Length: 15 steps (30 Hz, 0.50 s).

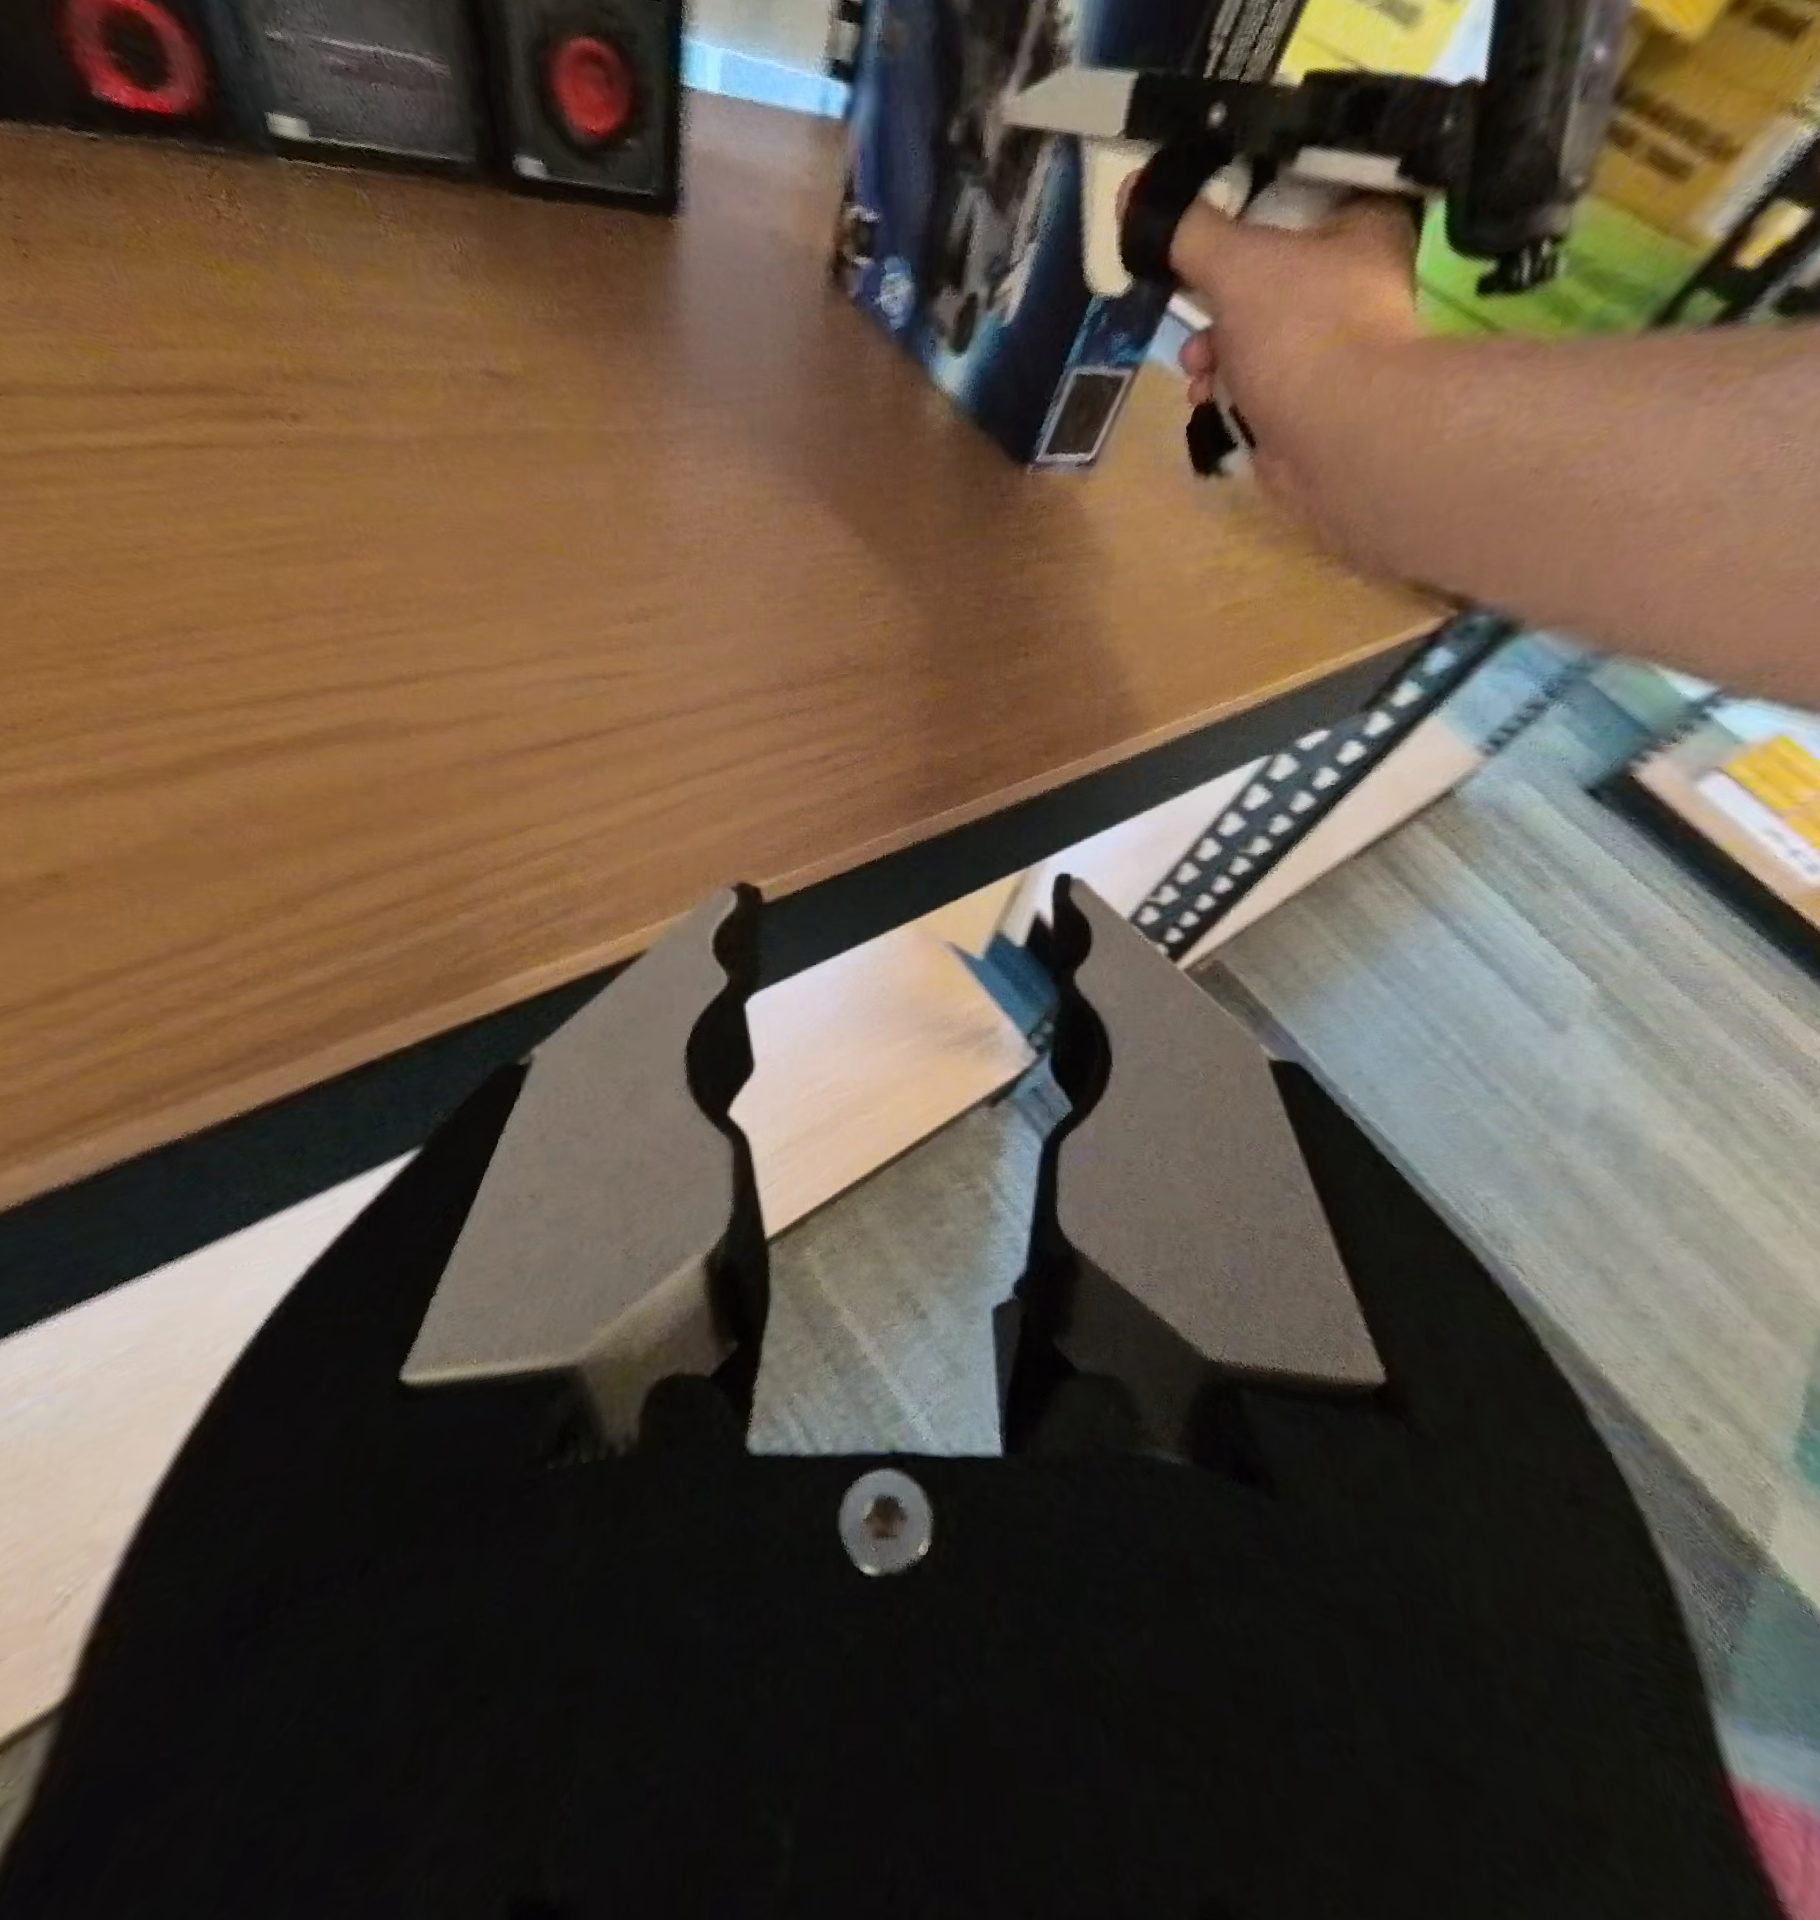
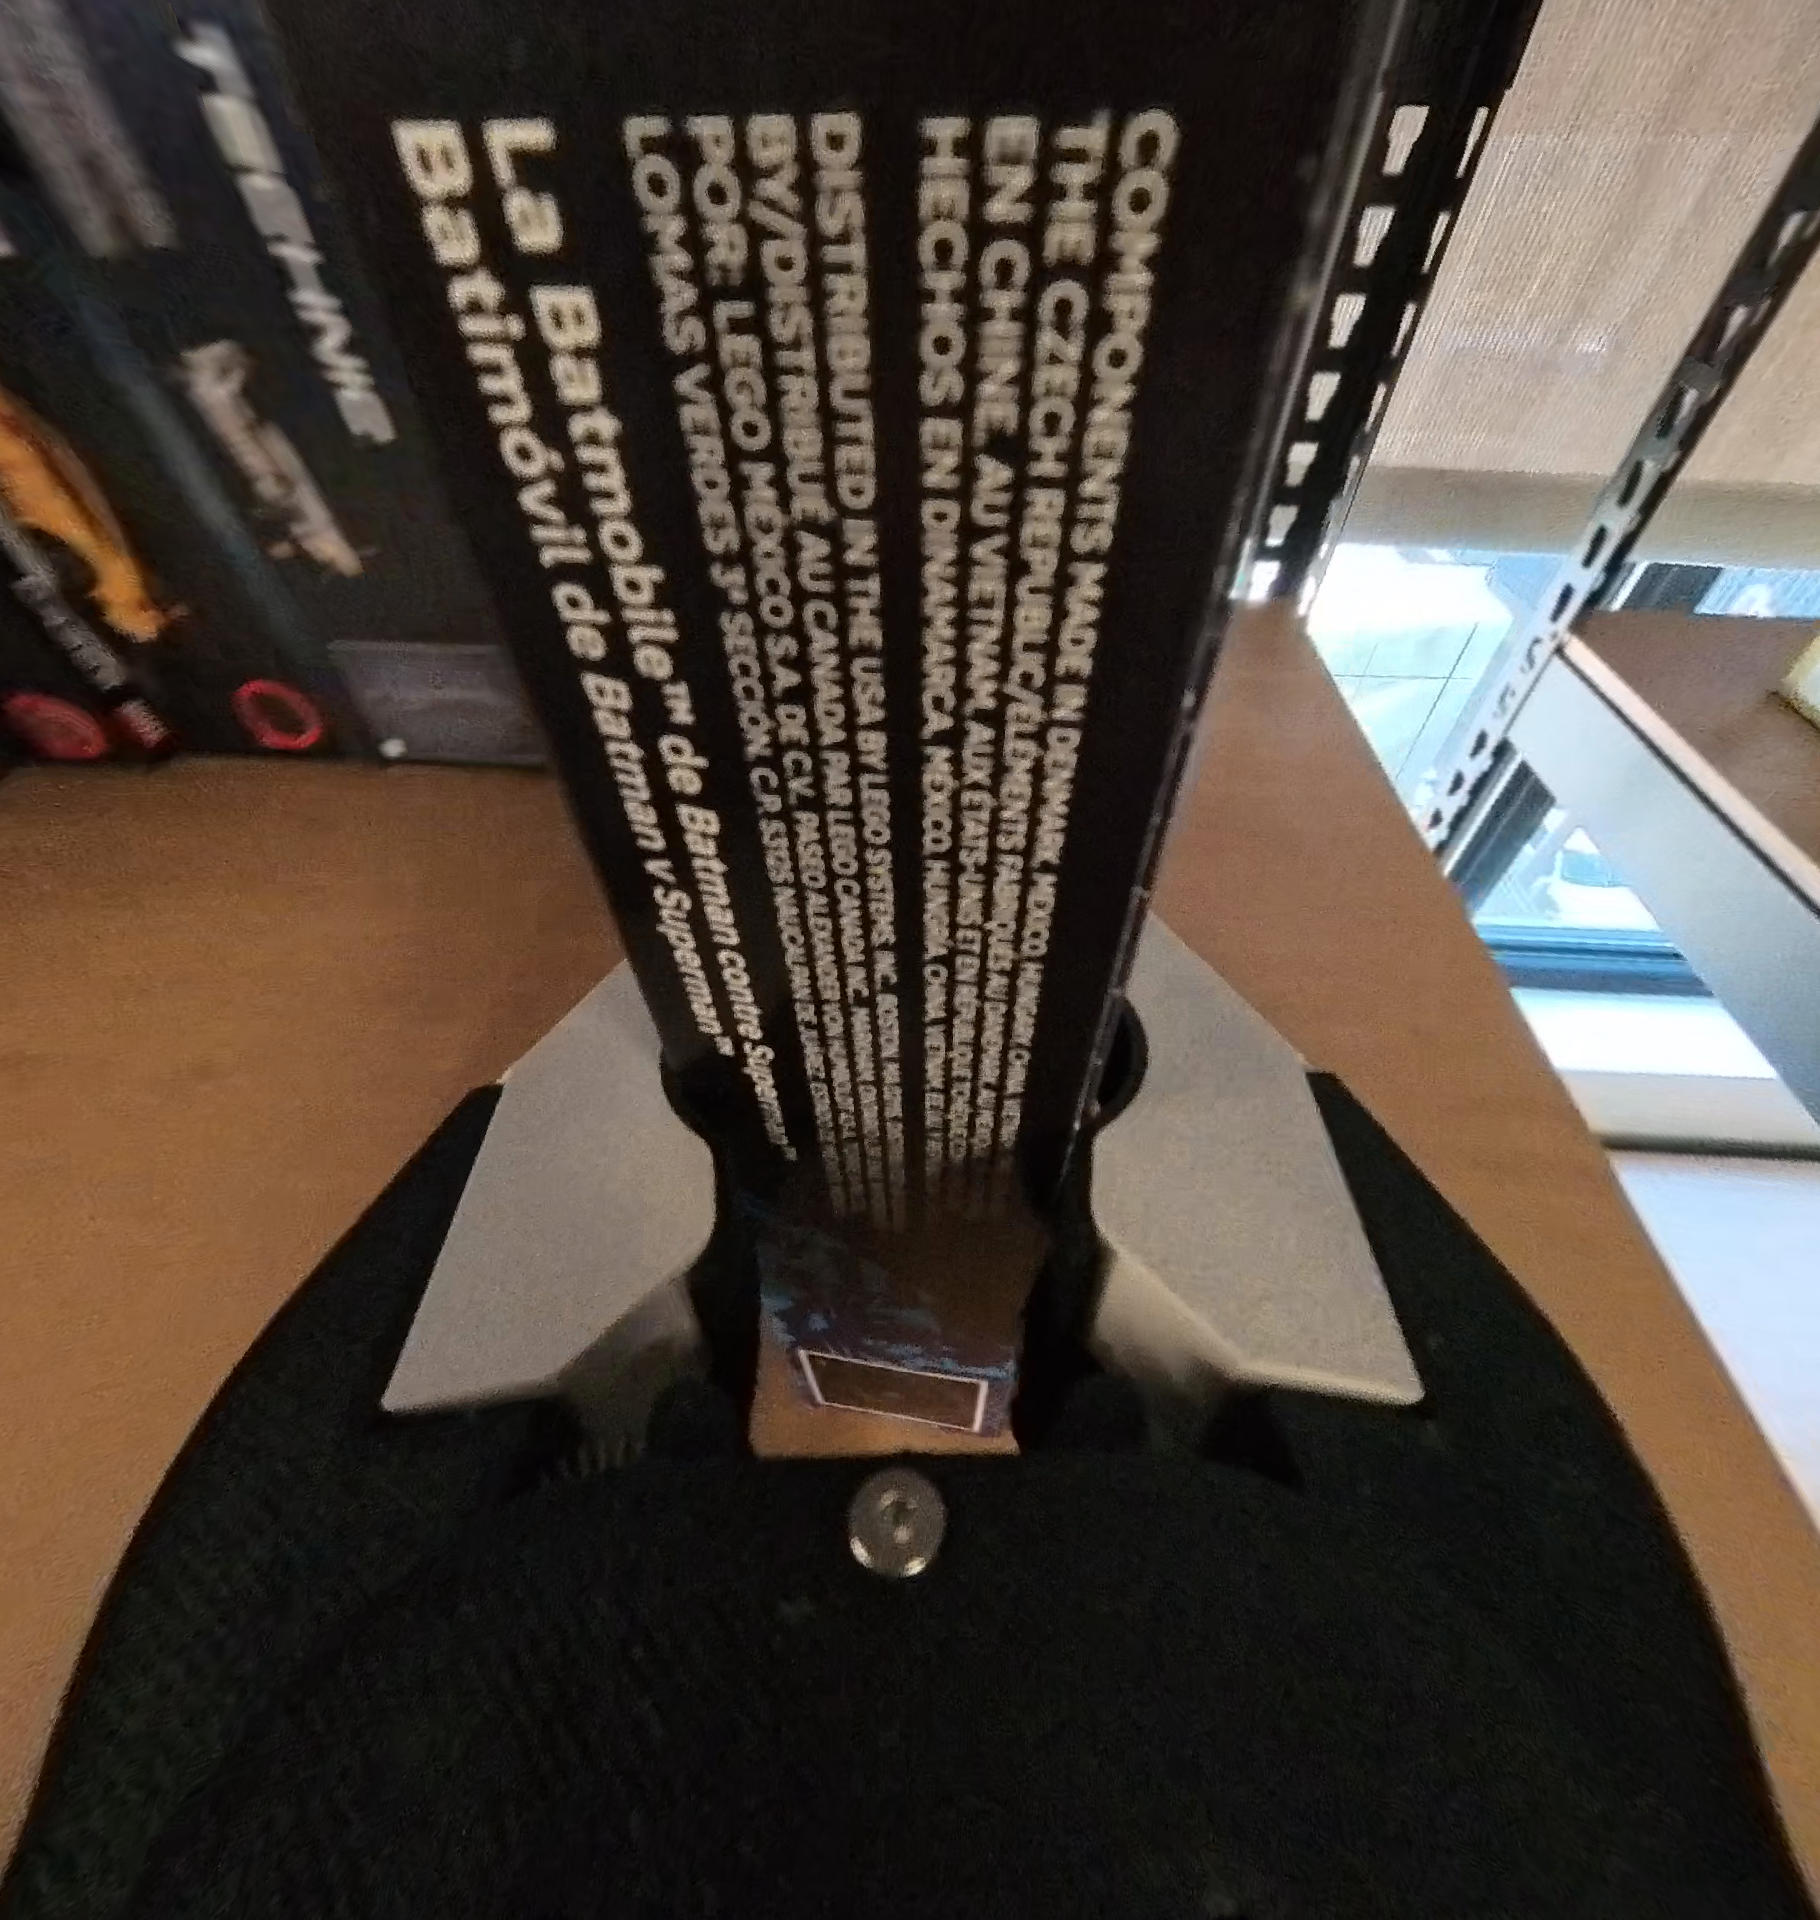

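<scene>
My right gripper (image 2: 890, 987) is shut on the narrow black side of a tall toy box (image 2: 885, 520) with white print, which stands upright on the wooden shelf board (image 2: 210, 987). In the left wrist view the same box (image 1: 989, 291) shows its dark blue face at the top right, with the right gripper (image 1: 1103, 166) clamped on it and a hand (image 1: 1290, 312) holding that gripper. My left gripper (image 1: 904, 904) is open and empty, hovering just off the shelf's dark front edge (image 1: 573, 1029), well apart from the box.
Several dark boxes with red rings (image 1: 366, 83) stand along the back of the shelf, and they also show in the right wrist view (image 2: 158, 416). A perforated black shelf upright (image 2: 1332, 364) is close beside the held box. Grey floor (image 1: 1508, 1039) lies below; yellow boxes (image 1: 1695, 94) stand on another rack. One gripper's finger ends stand about 40 cm off the other's.
</scene>
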{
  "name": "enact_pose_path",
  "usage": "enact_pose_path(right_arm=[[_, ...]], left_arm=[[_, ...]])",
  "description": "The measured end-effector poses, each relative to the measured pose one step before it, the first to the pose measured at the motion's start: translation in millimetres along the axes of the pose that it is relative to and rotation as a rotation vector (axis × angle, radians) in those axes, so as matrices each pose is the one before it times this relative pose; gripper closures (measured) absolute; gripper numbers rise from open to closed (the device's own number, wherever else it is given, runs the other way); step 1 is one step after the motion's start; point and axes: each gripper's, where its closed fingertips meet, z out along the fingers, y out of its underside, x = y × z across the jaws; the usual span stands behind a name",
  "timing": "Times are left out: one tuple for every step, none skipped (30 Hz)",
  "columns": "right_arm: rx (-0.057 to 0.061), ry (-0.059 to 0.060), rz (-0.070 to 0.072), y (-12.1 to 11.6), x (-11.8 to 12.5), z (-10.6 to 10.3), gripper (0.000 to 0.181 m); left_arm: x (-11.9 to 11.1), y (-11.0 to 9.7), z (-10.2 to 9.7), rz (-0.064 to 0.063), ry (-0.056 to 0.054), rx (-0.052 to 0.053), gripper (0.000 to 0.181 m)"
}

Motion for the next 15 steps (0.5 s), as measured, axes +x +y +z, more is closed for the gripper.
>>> enact_pose_path(right_arm=[[-0.0094,-0.0024,0.0072,-4.72,9.41,20.72,0.114],[-0.0133,-0.0065,0.0006,-4.33,7.35,19.24,0.113],[-0.0232,-0.0070,0.0028,-3.03,5.28,17.40,0.113],[-0.0226,-0.0068,0.0035,-3.13,2.42,16.00,0.113],[-0.0233,-0.0041,-0.0121,-2.96,0.66,14.61,0.114],[-0.0212,-0.0042,-0.0150,-3.24,-0.58,13.59,0.114],[-0.0147,-0.0057,-0.0033,-3.73,-1.93,12.85,0.114],[-0.0109,-0.0093,0.0132,-3.68,-2.93,11.80,0.114],[-0.0146,-0.0148,0.0210,-2.91,-4.27,10.22,0.113],[-0.0264,-0.0264,0.0165,-0.48,-6.36,8.14,0.111],[-0.0347,-0.0446,0.0077,2.89,-9.04,5.73,0.106],[-0.0422,-0.0530,-0.0133,6.65,-9.79,2.51,0.101],[-0.0436,-0.0401,-0.0405,8.37,-7.42,-0.03,0.098],[-0.0178,-0.0185,-0.0641,6.73,-3.54,-1.43,0.099],[0.0170,-0.0326,-0.0676,2.95,-4.89,-1.74,0.096]], left_arm=[[-10.38,1.27,-14.87,-0.0021,-0.0402,0.0076,0.128],[-11.08,2.16,-14.31,-0.0035,-0.0422,0.0034,0.129],[-11.57,3.36,-13.04,-0.0043,-0.0445,-0.0041,0.130],[-11.46,4.09,-11.74,-0.0046,-0.0459,-0.0096,0.130],[-11.08,3.95,-10.29,-0.0030,-0.0464,-0.0112,0.130],[-10.67,2.76,-9.10,-0.0021,-0.0493,-0.0103,0.130],[-9.88,1.02,-7.95,-0.0050,-0.0506,-0.0048,0.130],[-8.03,-0.86,-6.77,-0.0115,-0.0463,0.0033,0.130],[-5.78,-2.02,-5.59,-0.0196,-0.0397,0.0086,0.131],[-3.17,-2.59,-4.36,-0.0253,-0.0314,0.0108,0.131],[-0.36,-2.65,-3.10,-0.0246,-0.0222,0.0120,0.132],[1.53,-1.67,-1.85,-0.0201,-0.0157,0.0097,0.132],[2.78,0.08,-0.78,-0.0166,-0.0106,0.0023,0.133],[4.22,1.14,0.09,-0.0140,-0.0026,-0.0033,0.133],[5.64,1.33,0.43,-0.0090,0.0071,-0.0021,0.133]])
